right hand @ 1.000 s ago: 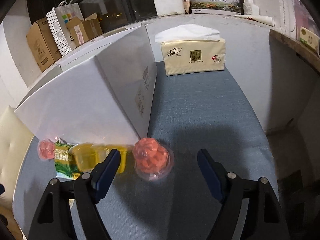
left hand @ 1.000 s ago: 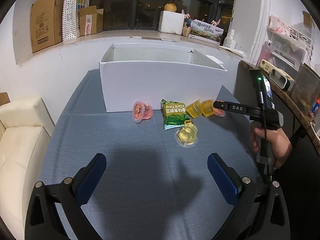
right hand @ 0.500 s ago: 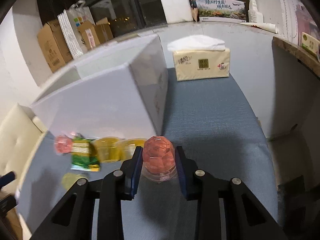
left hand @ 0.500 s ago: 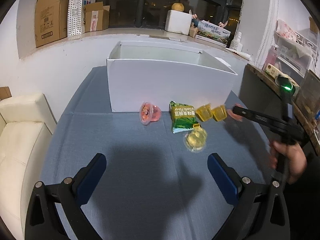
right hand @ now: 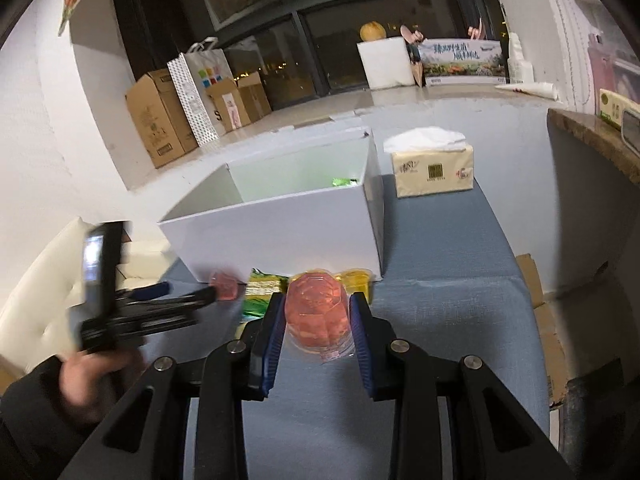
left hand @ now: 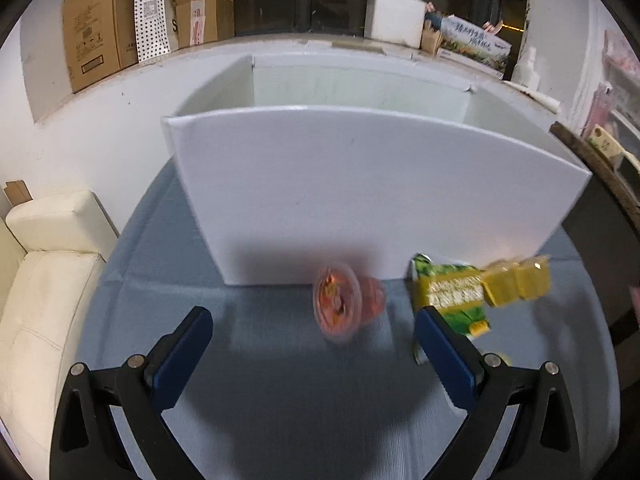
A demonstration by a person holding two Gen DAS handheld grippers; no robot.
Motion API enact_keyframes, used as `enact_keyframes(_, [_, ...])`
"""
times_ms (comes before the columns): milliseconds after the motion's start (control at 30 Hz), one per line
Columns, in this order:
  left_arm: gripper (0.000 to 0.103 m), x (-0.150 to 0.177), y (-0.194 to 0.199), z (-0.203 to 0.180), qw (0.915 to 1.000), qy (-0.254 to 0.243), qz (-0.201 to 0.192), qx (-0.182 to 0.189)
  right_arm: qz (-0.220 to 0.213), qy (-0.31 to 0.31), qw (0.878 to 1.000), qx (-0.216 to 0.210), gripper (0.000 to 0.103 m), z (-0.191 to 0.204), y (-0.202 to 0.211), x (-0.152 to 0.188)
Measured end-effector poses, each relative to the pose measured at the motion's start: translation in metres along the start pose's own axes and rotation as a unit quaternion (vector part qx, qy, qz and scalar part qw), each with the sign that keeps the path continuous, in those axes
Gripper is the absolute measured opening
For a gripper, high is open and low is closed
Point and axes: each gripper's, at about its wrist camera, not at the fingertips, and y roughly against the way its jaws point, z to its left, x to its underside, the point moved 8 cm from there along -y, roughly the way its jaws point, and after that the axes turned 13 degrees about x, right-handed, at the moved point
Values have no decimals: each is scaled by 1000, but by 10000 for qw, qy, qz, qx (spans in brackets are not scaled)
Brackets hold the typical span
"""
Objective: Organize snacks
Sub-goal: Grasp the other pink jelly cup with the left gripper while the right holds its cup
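My right gripper is shut on a pink jelly cup, held up off the blue tablecloth in front of the white box. A second pink jelly cup lies on its side before the box's front wall. My left gripper is open just short of that cup, which sits ahead of the gap between its fingers. A green snack bag and yellow jelly cups lie to the right of it. In the right wrist view the left gripper reaches toward the lying pink cup.
A tissue pack stands on the table behind the box's right side. A cream sofa borders the table on the left. Cardboard boxes and a paper bag line the window ledge. A green packet lies inside the box.
The right gripper closed on the pink jelly cup and lifted it. The left gripper moved forward and down toward the lying pink cup near the box.
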Motion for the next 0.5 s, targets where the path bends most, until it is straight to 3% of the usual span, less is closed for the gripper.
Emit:
enact_keyframes(200, [103, -5, -24, -3, 9996, -236, 161, -66, 28, 34, 10000, -16, 35, 4, 3, 0])
enact_keyframes(233, [97, -5, -26, -3, 9996, -231, 182, -27, 32, 31, 10000, -17, 35, 4, 3, 0])
enact_keyframes(267, [81, -5, -29, -2, 9995, -222, 218, -14, 36, 31, 10000, 2, 35, 3, 3, -1])
enact_keyframes(367, [48, -3, -32, -2, 9990, -315, 300, -49, 47, 29, 10000, 14, 35, 4, 3, 0])
enact_keyframes(500, [48, -1, -29, 1, 9992, -230, 296, 99, 30, 57, 10000, 54, 35, 6, 4, 0])
